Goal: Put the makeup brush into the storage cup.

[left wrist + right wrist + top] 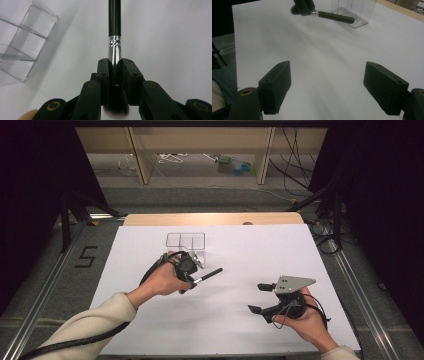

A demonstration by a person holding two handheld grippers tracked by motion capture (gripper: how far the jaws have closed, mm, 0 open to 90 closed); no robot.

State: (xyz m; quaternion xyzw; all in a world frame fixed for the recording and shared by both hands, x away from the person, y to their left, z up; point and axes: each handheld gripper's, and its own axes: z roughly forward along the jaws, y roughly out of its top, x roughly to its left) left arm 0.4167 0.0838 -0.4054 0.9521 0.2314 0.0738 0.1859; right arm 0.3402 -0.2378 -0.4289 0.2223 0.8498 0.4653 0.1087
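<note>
left gripper (115,67): pinches brush (114,47) at ferrule, handle leading toward organizer (27,47) | right gripper (327,87): jaws spread, empty, parked aside on table (250,330)

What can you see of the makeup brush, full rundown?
The makeup brush has a glossy black handle, a shiny silver metal ferrule and a tuft of dark bristles with paler tips. The left gripper is shut on its ferrule, bristles toward the hand, handle pointing away. In the high view it is held roughly level over the white table cover, handle end free, just in front of the clear plastic organizer. Nothing else touches it.
</note>
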